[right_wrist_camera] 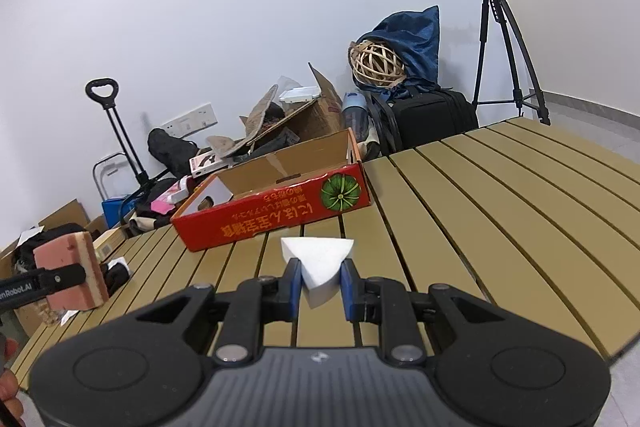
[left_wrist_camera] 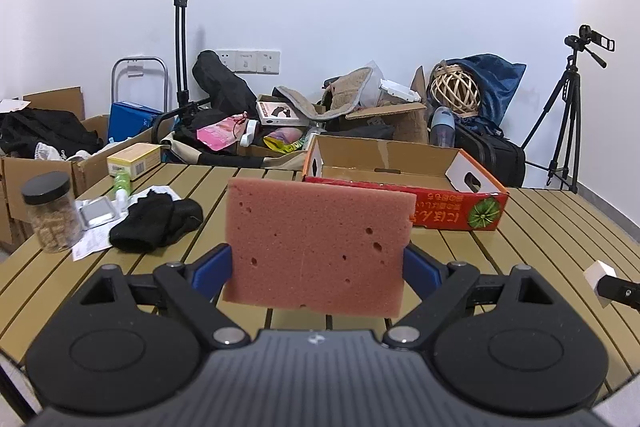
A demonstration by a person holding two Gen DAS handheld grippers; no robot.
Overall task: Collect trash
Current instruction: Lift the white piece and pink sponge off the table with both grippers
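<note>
Left wrist view, grip: the left gripper (left_wrist_camera: 318, 263) is clamped on the pink sponge (left_wrist_camera: 320, 245), blue pads wide apart on its two side edges; it is held upright above the slatted table (left_wrist_camera: 540, 247)
Left wrist view, handling: the sponge looks light, soft and porous; likely to squash, so the side edges seem the sound place to hold
Left wrist view, surroundings: the red cardboard box (left_wrist_camera: 404, 171) stands open just behind the sponge; a black cloth (left_wrist_camera: 158, 223), a jar (left_wrist_camera: 50, 213) and papers lie to the left, well apart; nothing bars the way to the box
Right wrist view, grip: the right gripper (right_wrist_camera: 320, 285) is pinched tight on a white foam wedge (right_wrist_camera: 318, 259); its broad end sticks out forward
Right wrist view, handling: the wedge looks light and firm enough
Right wrist view, surroundings: the box lies ahead to the left, near; bare slats lie between
</note>
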